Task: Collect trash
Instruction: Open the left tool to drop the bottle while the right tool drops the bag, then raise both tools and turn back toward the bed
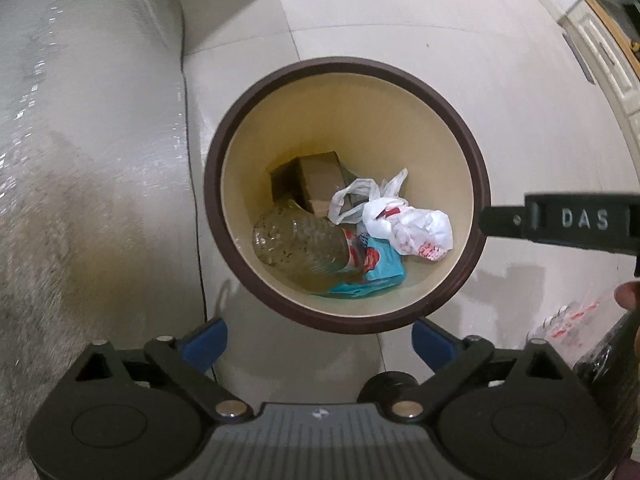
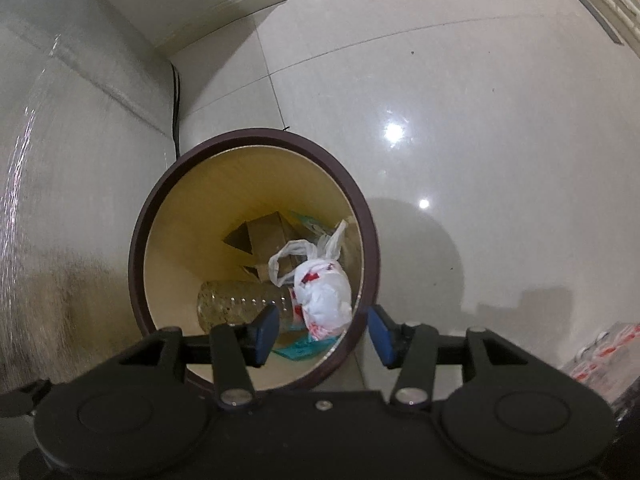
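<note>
A round trash bin with a dark brown rim [image 1: 476, 152] and cream inside stands on the tiled floor, also in the right wrist view [image 2: 138, 240]. Inside lie a clear plastic bottle [image 1: 300, 240] [image 2: 236, 304], a tied white plastic bag [image 1: 408, 224] [image 2: 324, 292], a brown cardboard box [image 1: 312, 180] [image 2: 264, 236] and a teal wrapper [image 1: 380, 268] [image 2: 300, 350]. My left gripper [image 1: 320, 340] is open and empty above the bin's near rim. My right gripper [image 2: 323, 334] is open and empty over the bin's near right rim; it shows in the left wrist view [image 1: 560, 224] at the bin's right.
A pale wall [image 1: 80, 160] runs along the left, with a dark cable [image 2: 176, 108] down its base. Glossy floor tiles [image 2: 460, 120] spread to the right. A white and red printed bag [image 2: 600, 356] lies on the floor at lower right.
</note>
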### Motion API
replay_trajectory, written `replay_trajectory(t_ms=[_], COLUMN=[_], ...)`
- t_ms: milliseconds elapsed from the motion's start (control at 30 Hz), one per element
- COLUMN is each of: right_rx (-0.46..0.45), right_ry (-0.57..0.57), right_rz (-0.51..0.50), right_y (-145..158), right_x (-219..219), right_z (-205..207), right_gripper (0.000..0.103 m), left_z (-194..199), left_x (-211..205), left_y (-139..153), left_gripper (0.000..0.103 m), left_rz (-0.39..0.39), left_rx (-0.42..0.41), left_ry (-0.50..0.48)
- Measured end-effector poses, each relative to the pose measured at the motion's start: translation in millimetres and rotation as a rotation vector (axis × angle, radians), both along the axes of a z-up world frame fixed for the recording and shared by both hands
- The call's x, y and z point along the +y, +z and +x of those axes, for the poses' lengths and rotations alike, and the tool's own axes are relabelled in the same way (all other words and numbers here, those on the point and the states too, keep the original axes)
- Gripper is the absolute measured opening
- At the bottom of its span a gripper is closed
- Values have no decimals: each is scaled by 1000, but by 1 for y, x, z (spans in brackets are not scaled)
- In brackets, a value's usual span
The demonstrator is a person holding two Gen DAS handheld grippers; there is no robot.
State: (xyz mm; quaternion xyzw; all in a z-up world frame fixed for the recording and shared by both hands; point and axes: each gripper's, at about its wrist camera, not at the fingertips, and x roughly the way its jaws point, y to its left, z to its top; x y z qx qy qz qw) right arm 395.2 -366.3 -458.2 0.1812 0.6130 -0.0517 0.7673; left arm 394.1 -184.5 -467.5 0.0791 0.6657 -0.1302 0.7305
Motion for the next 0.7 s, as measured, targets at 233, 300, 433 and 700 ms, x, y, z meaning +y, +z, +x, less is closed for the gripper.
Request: replay_trajectory(t_ms=[233,300,433,700], right_rx=[-54,-72,-109,-193], right_ry=[64,61,41,53], right_rz=[-62,-72,-70,-70], right_y=[26,32,48,85], right_x=[5,3,-3,-9], right_z=[-23,-30,-45,-82], right_gripper=[54,57,59,79], left_z=[-17,-22,-33,-55], left_x=[5,6,10,20], left_y=[27,34,53,92], left_gripper=[102,102,103,103], left_rz=[-14,-16,-20,-31], left_rx=[-34,-46,-81,-156], left_ry=[35,40,62,112])
